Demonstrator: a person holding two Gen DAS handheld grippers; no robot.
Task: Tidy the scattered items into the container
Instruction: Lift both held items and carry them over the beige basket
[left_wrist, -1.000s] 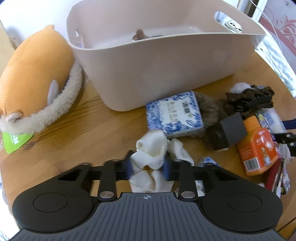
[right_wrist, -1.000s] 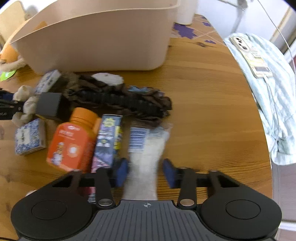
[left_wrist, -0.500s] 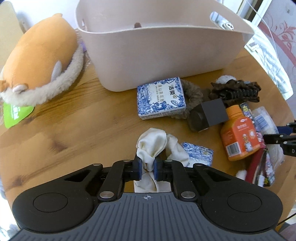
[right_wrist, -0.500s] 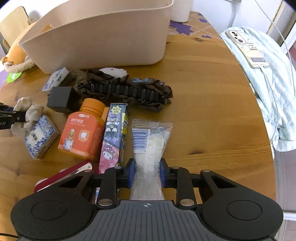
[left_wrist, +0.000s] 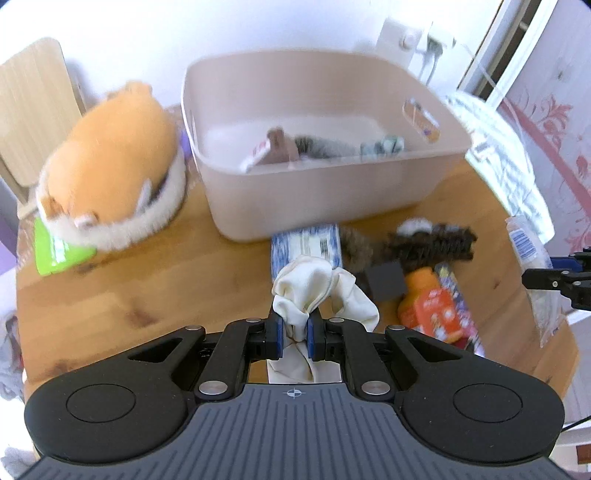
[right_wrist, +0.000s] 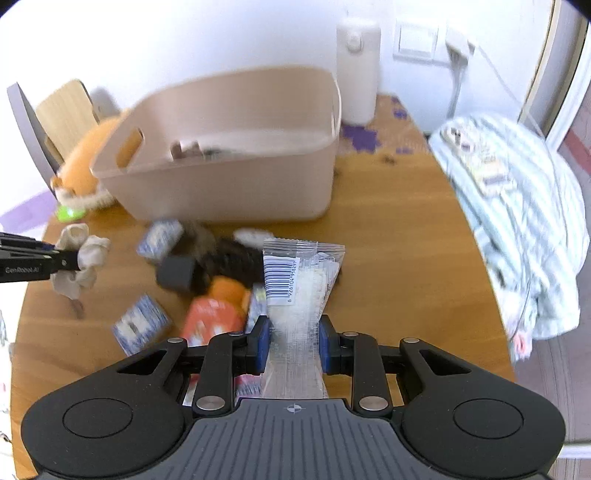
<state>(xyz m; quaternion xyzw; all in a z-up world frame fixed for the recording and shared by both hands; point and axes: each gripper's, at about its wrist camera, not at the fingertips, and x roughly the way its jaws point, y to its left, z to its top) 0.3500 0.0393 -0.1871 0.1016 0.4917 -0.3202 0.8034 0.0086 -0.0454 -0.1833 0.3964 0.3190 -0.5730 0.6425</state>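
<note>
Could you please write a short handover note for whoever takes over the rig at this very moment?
Left claw: shut on the cream cloth, lifted off the table.
Right claw: shut on the clear packet, also lifted.
Container: a few items inside already.
Left on the table: orange bottle, two blue-and-white boxes, black block, dark hair clip, purple carton.
Next: probably drop both held items into the container, then fetch the rest.

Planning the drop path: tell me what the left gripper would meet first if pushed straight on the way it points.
Probably the blue-patterned box just past the cloth that the left gripper holds; depth is unclear.
</note>
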